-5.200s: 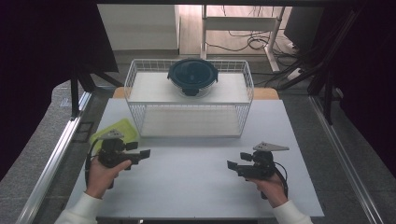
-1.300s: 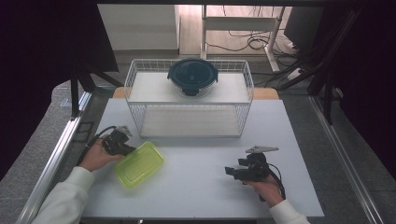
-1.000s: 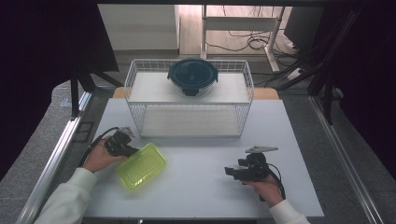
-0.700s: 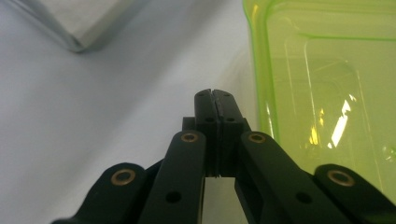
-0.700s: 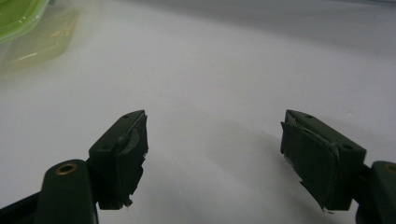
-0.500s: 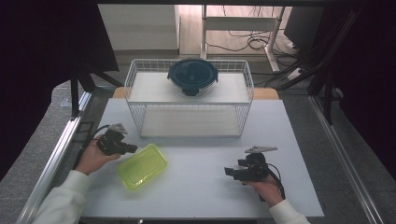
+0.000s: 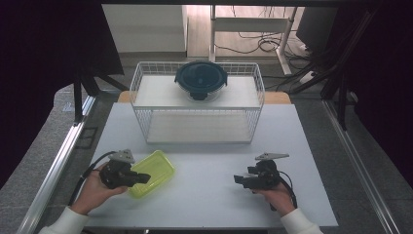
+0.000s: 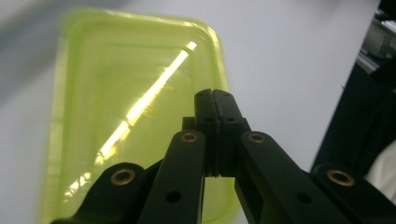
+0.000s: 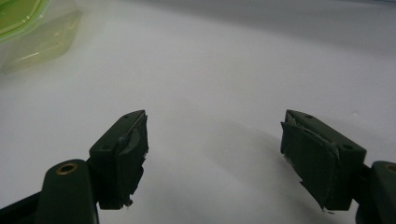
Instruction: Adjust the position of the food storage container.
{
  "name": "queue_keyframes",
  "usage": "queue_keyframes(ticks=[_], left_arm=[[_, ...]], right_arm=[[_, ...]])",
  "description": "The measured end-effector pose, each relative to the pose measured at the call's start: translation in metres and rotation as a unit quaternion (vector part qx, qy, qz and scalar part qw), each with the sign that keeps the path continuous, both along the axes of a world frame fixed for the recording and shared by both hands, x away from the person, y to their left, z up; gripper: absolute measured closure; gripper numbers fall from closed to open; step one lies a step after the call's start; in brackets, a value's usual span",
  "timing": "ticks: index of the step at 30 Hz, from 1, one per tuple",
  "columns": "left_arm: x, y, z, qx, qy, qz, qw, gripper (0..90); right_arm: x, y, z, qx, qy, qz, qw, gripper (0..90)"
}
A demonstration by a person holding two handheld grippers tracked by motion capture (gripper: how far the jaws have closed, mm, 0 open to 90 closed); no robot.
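Black jaws of the left gripper (image 7: 142,178) are pressed together with nothing between them, poised over the near-left part of the yellow-green container (image 7: 152,172), which lies on the white table (image 7: 209,195) toward its front left. Level with it on the right, the right gripper (image 7: 237,179) rests in the person's hand with its jaws spread wide and empty, well apart from the container. Farther back stands a white wire basket (image 7: 197,127); on its top shelf sits a dark round lidded bowl (image 7: 200,79).
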State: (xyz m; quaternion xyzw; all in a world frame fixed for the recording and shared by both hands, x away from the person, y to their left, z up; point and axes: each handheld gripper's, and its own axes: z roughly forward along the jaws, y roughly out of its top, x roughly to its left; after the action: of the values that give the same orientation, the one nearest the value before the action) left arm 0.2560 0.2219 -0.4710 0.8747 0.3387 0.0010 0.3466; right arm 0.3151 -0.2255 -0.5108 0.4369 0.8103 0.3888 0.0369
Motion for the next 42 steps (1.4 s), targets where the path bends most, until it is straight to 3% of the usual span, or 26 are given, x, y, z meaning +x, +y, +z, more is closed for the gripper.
queue_keyframes(ticks=[9,14,17,24,31,33,42], left_arm=[[-0.022,-0.014,-0.011,0.018,0.023,-0.022,0.9993,90.0],[-0.031,-0.018,-0.021,0.054,0.029,-0.023,0.9978,90.0],[-0.034,-0.019,-0.026,0.084,0.021,-0.021,0.9960,90.0],[-0.033,-0.018,-0.029,0.107,0.010,-0.011,0.9941,90.0],[-0.023,0.000,-0.033,0.096,0.016,0.031,0.9948,90.0],[-0.021,0.005,-0.032,0.102,0.009,0.037,0.9940,90.0],[-0.018,0.022,-0.035,0.086,0.016,0.063,0.9942,90.0]], right_arm=[[0.000,0.000,0.000,-0.004,0.000,0.000,1.0000,22.8],[0.000,0.000,0.000,-0.007,0.003,-0.002,1.0000,22.8],[0.000,0.000,0.000,-0.008,0.002,-0.002,1.0000,22.8],[0.000,0.000,0.000,-0.008,0.001,-0.002,1.0000,22.8],[0.000,0.000,0.000,-0.009,0.002,-0.003,1.0000,22.8],[0.000,0.000,-0.001,-0.009,0.001,-0.003,1.0000,22.8],[0.001,-0.001,0.000,-0.006,-0.003,-0.005,1.0000,23.0]])
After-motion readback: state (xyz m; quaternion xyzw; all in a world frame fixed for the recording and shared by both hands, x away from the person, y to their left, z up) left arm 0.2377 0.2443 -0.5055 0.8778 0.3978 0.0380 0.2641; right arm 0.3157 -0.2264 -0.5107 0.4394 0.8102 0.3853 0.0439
